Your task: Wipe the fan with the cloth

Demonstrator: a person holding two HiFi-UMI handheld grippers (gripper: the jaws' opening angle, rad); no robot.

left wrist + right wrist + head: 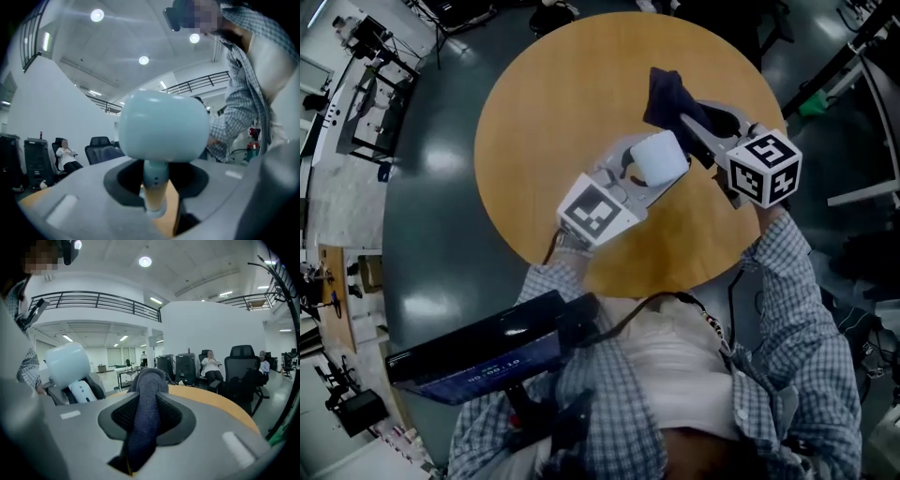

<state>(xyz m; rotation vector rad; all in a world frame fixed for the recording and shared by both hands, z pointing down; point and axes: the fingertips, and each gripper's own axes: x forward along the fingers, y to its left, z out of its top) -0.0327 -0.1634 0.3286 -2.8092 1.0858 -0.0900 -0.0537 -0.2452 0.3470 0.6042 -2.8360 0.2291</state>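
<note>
Gripping the slim stem of the handheld fan (161, 126), the left gripper (154, 190) has its jaws closed partway onto that handle. The rounded pale-blue head stands clear above them at the centre of the left gripper view. In the head view the fan sits just right of centre, over the round wooden table (534, 103); whether its foot touches the tabletop I cannot tell. The right gripper (144, 411) pinches a dark blue cloth (150, 380), which bunches out past the jaw tips toward the upper middle of the head view. There it lies just beside the fan's head but apparently not yet on it. The fan looks light, hard-shelled and smooth (likely plastic, so it may twist in the grip if pushed from one side). The low hold on the stem seems right, since it leaves the head free. The cloth is soft and limp, so pressing with the bunched part near the jaws should work best.
</note>
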